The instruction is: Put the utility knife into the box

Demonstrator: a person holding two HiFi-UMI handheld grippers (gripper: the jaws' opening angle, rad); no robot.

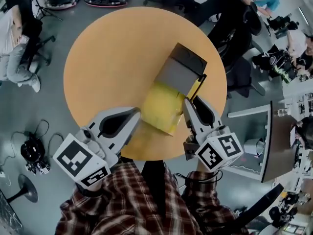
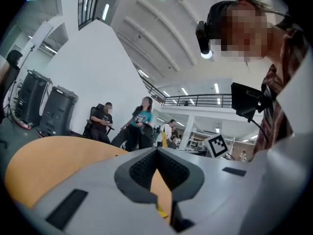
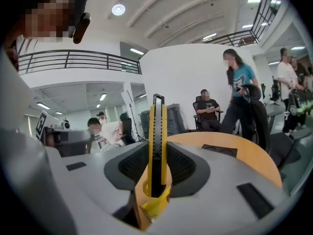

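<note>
- While the utility knife was clamped upright between the jaws of the right gripper, it had not yet gone into the yellow box; lowering it in and letting go appeared to be what was left.
- The knife stuck out past the jaw tips, just beside the box's right side, over the round orange surface.
- The left gripper, jaws closed on nothing, sat just near-left of the box.

I'm seeing open table left of the box, which is crowding the right gripper.
</note>
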